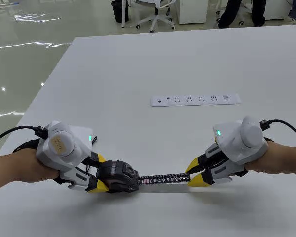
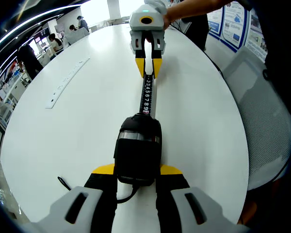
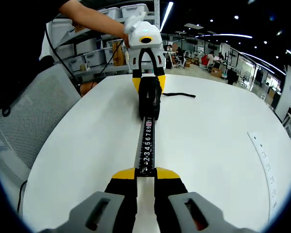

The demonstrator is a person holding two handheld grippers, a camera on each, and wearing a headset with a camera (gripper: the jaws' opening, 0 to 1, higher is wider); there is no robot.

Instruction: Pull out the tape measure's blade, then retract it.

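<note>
Finds the tape measure's black case sitting on the white counter near its front edge, clamped by the left tongs, closed on it with a yellow tip against each flank. From the left gripper view, looks along those same tongs over the top of the case. Shows the blade out of the case by a short length, running straight and low over the counter to the right tongs, pinched shut on its free end. Reads white numerals up to 9 on the black blade in the right gripper view, just ahead of the closed tips, with the case and the left tongs facing from the far end. Sees a left hand and a right hand behind the two tools, each trailing a black cable. Notes a thin black cord lying loose on the counter just beside the case. Farther back, well apart from the blade, places a white power strip flat on the counter. Leaves bare counter along the blade's line between the two tongs. Beyond the counter, makes out a white office chair on a glossy floor and a grey mesh chair close to the counter's edge
</note>
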